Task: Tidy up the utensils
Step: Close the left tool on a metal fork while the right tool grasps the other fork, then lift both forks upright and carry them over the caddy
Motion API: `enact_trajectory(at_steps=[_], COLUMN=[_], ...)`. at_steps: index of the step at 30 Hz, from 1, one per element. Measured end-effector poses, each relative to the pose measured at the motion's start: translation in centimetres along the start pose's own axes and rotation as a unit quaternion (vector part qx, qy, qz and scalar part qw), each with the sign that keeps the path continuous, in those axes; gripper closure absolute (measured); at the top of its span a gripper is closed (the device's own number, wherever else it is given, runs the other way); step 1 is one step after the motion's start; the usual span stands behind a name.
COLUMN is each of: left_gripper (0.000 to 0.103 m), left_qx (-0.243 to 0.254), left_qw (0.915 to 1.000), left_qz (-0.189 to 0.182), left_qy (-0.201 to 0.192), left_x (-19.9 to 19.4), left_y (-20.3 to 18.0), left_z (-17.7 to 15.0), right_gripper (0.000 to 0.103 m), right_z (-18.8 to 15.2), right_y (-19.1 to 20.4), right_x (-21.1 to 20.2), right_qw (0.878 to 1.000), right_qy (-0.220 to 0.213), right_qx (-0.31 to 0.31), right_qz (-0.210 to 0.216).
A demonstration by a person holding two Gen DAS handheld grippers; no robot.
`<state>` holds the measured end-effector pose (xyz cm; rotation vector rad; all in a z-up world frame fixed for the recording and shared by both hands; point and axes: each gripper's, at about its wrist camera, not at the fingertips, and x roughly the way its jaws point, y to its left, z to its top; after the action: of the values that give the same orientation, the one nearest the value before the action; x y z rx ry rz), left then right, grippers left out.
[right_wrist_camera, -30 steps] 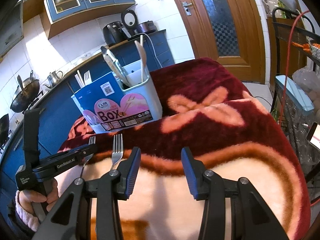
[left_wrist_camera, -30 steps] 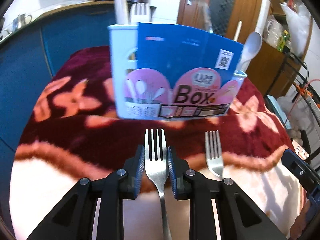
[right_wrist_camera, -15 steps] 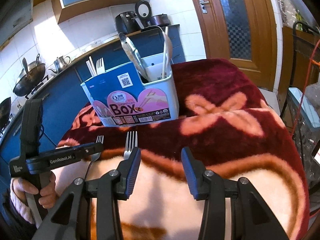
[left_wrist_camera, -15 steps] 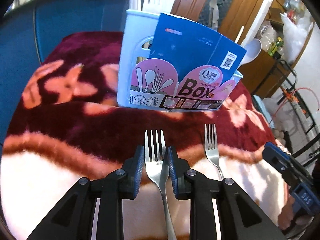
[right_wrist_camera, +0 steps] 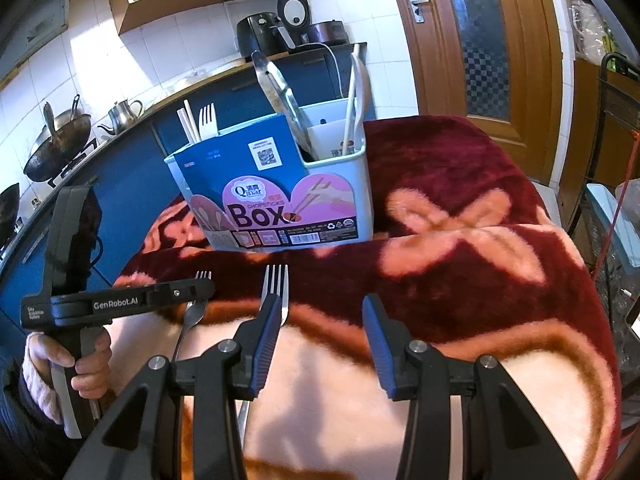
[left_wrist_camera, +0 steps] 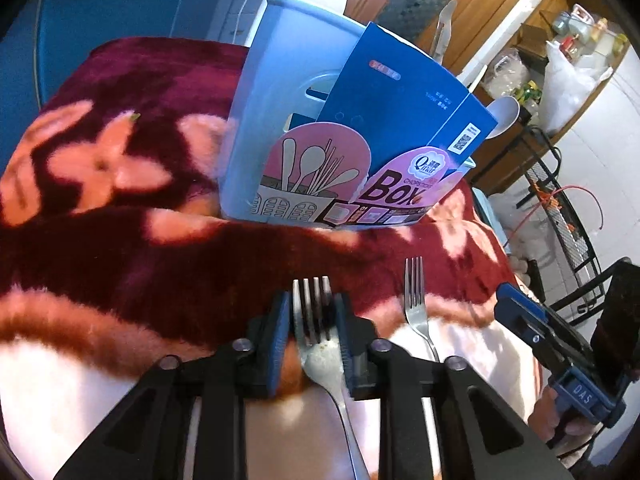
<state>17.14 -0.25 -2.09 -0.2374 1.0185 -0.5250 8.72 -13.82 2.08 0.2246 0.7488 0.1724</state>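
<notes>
**Steel fork caught between blue pads on the plush blanket**

Steel shines between the blue pads (left_wrist_camera: 280,330) of the left hand-held gripper (left_wrist_camera: 313,332): a silver metal fork with four tines (left_wrist_camera: 316,320) lies lengthwise in the gap, its tines poking out past the fingertips and its handle running back under the black frame. The jaws have just been closing around it and now sit against the sides of its head. The fork rests on the surface, which is covered by a fluffy maroon blanket with peach flowers and a cream border (left_wrist_camera: 120,248).

Just to its right lies a second silver fork (left_wrist_camera: 414,300), flat on the blanket, tines towards the pale blue plastic utensil holder with a blue and pink cardboard "Box" sleeve (left_wrist_camera: 344,168). The holder stands upright farther back on the blanket; a white plastic fork (right_wrist_camera: 208,120), pale chopsticks (right_wrist_camera: 190,124), metal tongs (right_wrist_camera: 280,92) and a white spoon (left_wrist_camera: 504,114) stick up from its compartments.

The right hand-held gripper (right_wrist_camera: 324,332) hovers low over the cream border with its jaws spread apart and nothing between them; in its own view, its left finger covers part of the second fork's neck. A hand in a pink cuff (right_wrist_camera: 68,360) grips the left tool's handle.
</notes>
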Motion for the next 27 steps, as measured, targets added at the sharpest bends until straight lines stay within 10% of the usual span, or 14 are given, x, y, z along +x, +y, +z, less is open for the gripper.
enact_trajectory(at_steps=[8, 27], left_gripper=[0.101, 0.102], left_qx=[0.02, 0.037], left_qw=[0.9986, 0.9744], left_qz=[0.025, 0.128], left_qy=[-0.041, -0.181], left_x=[-1.7, -8.3], left_y=[-0.8, -1.5], left_z=[-0.7, -1.7], right_gripper=[0.057, 0.058], right_z=[0.5, 1.4], right_y=[1.1, 1.4], right_x=[1.1, 6.9], right_qw=[1.0, 0.995], right_qy=[0.01, 0.074], right_qx=[-0.016, -0.017], right_qz=[0.001, 0.066])
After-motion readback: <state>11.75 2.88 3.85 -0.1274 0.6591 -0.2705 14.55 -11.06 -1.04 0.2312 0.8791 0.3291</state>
